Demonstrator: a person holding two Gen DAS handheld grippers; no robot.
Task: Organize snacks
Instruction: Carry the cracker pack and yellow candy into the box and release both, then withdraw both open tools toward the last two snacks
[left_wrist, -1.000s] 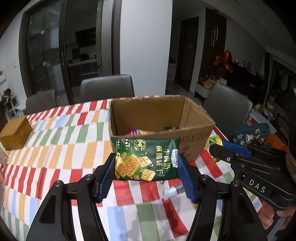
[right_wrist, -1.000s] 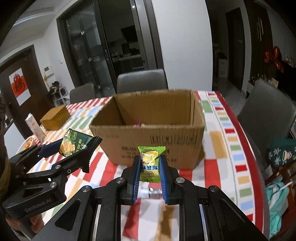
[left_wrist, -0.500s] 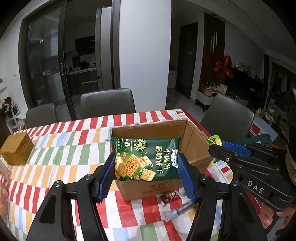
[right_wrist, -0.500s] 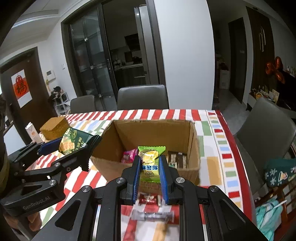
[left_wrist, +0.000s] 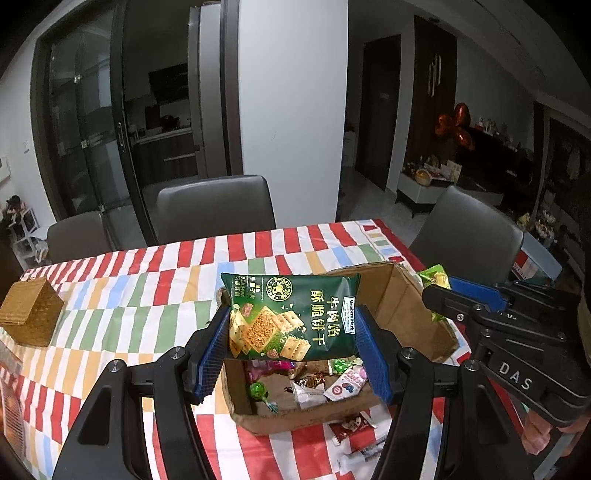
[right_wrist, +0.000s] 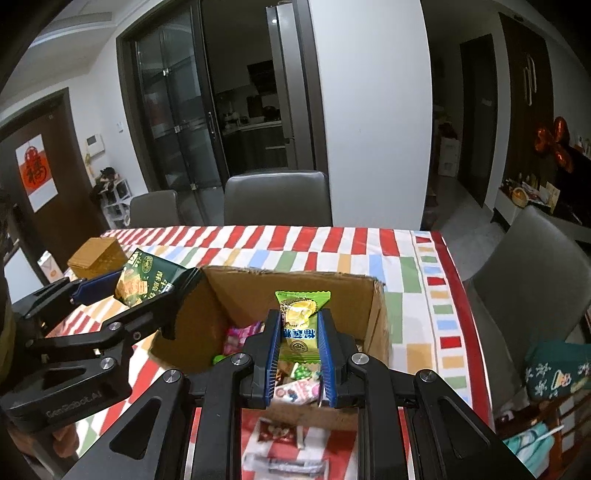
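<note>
The left gripper (left_wrist: 295, 347) has its blue jaws pressed against the two side edges of a dark green cracker packet (left_wrist: 291, 317), holding it flat and face-on. The right gripper (right_wrist: 298, 354) pinches a small lime-green candy sachet (right_wrist: 301, 325) between its jaws, the sachet standing upright with its crimped top poking above them.

Both packets now hang over the open cardboard box (left_wrist: 399, 295). A second ago each gripper sat low in front of the near wall and only the box's outer face showed behind the snacks; since then both have risen and pushed forward, so the cameras look down into the box. The cracker packet sits over the left half of the opening, the sachet over the middle, near the front wall.

Inside the box lie sweets already gathered: a pink wrapper (right_wrist: 240, 334), a green-wrapped lollipop (left_wrist: 258, 391), a white pack with a red mark (left_wrist: 345, 380) and a few more I cannot make out.

On the striped desk (left_wrist: 122, 295) just before the box, a red-and-white wrapper (right_wrist: 279, 432) and a silvery stick pack (right_wrist: 286, 463) remain loose. A woven basket (left_wrist: 31, 314) stands well off to the left.

So, as I judge it, the carry is finished and release is the step in hand: spreading the jaws should drop both snacks in. The wide cracker packet may catch on the left wall, and the loose wrappers on the desk remain to be collected.
</note>
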